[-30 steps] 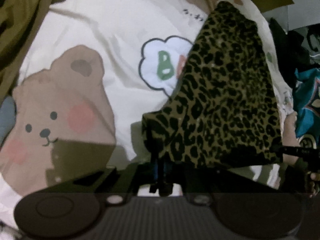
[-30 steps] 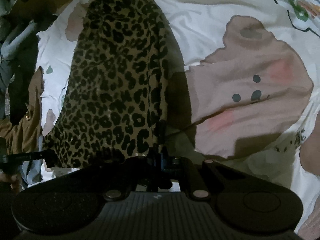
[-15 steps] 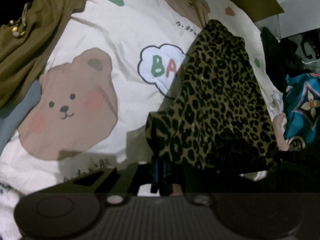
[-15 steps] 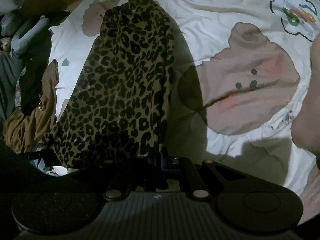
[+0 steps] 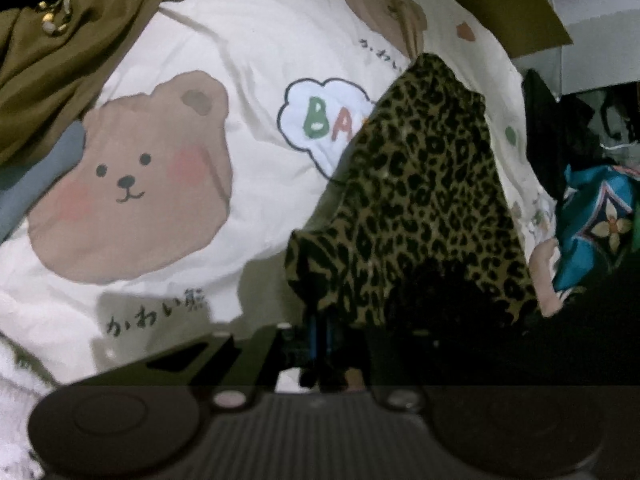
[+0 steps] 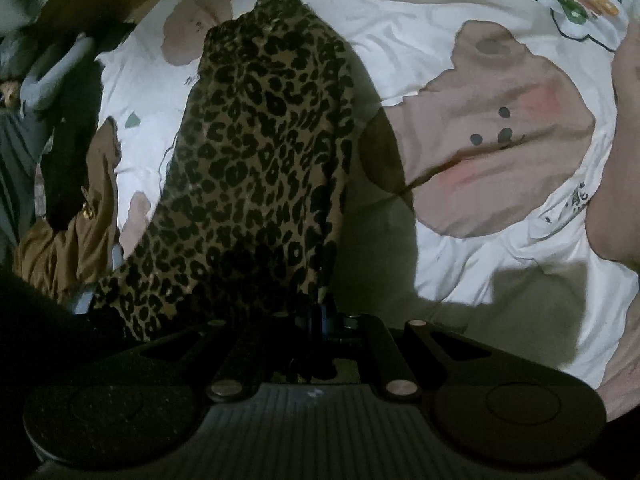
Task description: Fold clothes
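Note:
A leopard-print garment (image 5: 420,208) hangs stretched between both grippers above a bed, its far end trailing down onto the sheet. My left gripper (image 5: 320,320) is shut on the garment's near left corner. In the right wrist view the same leopard-print garment (image 6: 260,168) drapes away to the left, and my right gripper (image 6: 320,312) is shut on its near right corner. Both sets of fingertips are mostly hidden by the bunched cloth and by shadow.
A white bedsheet (image 5: 248,60) printed with brown bear faces covers the bed. An olive garment (image 5: 52,52) lies at the upper left, a teal patterned cloth (image 5: 600,216) and dark clothes at the right edge. A brown garment (image 6: 76,236) lies at the left.
Both grippers have risen with the leopard garment, lifting more of it off the sheet; more of the bed shows in both views. Little has moved in the last half second.

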### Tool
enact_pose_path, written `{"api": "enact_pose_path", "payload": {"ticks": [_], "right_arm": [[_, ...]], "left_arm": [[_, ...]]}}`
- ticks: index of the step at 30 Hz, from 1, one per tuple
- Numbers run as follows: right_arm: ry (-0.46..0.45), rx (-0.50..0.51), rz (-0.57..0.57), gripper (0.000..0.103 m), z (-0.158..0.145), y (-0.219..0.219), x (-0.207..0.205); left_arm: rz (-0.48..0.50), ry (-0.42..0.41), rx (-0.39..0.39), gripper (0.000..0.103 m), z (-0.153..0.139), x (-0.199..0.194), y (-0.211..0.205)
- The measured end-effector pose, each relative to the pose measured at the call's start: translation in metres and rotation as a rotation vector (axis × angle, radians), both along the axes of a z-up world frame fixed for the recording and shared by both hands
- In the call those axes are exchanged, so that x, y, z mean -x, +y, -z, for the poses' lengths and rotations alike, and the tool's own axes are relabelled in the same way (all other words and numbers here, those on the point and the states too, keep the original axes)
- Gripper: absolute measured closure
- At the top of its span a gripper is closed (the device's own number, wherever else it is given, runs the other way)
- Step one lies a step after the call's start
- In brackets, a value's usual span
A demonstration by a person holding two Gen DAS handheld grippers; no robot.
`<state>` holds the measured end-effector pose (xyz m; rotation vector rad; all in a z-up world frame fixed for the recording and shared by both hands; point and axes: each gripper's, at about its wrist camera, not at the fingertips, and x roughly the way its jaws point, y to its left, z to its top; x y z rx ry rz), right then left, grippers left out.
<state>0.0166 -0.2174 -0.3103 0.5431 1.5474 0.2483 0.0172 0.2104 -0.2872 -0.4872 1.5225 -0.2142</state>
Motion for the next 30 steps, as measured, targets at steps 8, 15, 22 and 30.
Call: {"api": "enact_pose_path", "payload": {"ticks": [8,15,22,30], "right_arm": [[0.01,-0.038,0.12,0.101,0.009,-0.013,-0.007],[-0.014,-0.054,0.167,0.101,0.013,-0.023,-0.027],[-0.036,-0.062,0.251,0.101,0.036,-0.029,-0.048],[-0.049,-0.085,0.34,0.101,0.058,-0.04,-0.07]], "left_arm": [[-0.029,-0.016,0.045,0.099,0.009,-0.022,-0.002],[-0.061,-0.047,0.062,0.099,0.011,-0.044,0.002],[-0.167,-0.05,0.086,0.099,0.034,-0.061,0.016],[-0.197,-0.063,0.087,0.099,0.051,-0.092,0.013]]}}
